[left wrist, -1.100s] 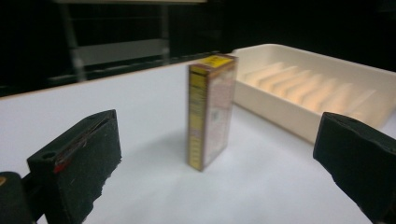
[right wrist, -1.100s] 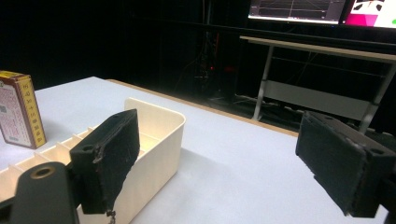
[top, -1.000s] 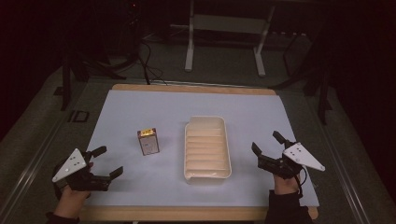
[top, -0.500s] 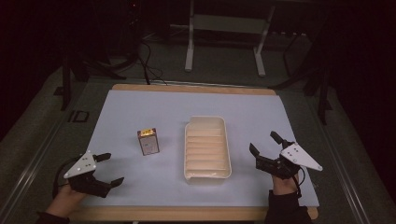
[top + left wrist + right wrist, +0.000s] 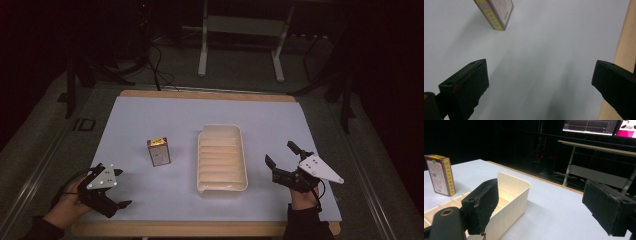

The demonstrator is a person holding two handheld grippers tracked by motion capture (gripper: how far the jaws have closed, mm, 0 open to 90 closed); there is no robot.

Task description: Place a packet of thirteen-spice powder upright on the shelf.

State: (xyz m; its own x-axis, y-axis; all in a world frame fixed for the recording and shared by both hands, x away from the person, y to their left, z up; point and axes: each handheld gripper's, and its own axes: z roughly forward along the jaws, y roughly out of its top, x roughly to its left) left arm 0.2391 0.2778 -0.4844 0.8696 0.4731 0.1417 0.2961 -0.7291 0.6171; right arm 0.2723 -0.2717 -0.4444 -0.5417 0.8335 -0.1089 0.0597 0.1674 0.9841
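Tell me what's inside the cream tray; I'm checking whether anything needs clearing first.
The tray looks empty in the high view: bare ribbed floor. In the right gripper view, its near wall and a jaw cover part of the interior.

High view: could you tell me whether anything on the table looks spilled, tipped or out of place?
Nothing stands out. The small yellow-edged box stands upright on the white table cover, apart from the empty cream ribbed tray, which lies flat.

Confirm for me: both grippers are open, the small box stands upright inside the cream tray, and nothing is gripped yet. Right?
Not quite. The small box stands upright on the table, left of the cream tray, not inside it, as the high view shows. The rest holds.
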